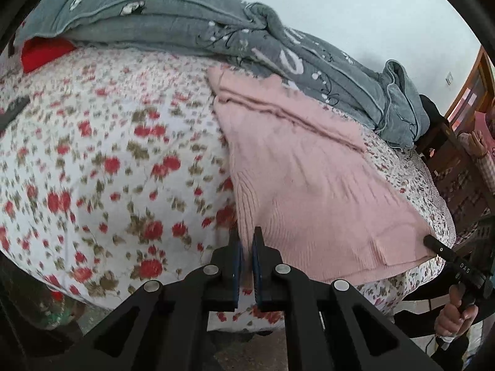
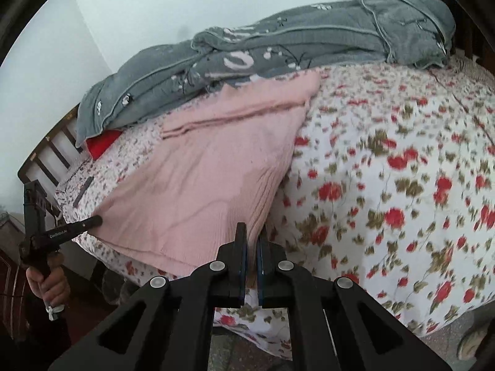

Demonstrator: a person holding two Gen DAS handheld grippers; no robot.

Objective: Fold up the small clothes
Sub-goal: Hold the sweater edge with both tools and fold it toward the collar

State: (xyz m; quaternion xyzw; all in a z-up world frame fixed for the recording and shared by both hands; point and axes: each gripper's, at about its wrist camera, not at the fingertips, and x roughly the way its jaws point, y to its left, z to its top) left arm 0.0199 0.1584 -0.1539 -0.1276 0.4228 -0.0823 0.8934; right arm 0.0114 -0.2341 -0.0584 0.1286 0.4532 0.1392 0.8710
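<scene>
White wall was seen behind a bed (image 1: 92, 160) spread with a flowered sheet, a grey quilt (image 1: 185, 24) heaped along its far side. Ahead of both grippers a pink sweater (image 1: 309, 179) was laid flat. The left gripper (image 1: 246, 241) was clamped tight on the sweater's near hem corner, and the right gripper (image 2: 251, 238) was pinched likewise on the opposite hem corner. For a clean fold, both corners would best be carried level and together toward the far edge under the quilt. Bare sheet was left outboard of each gripper; the bed's edge lay just below.
</scene>
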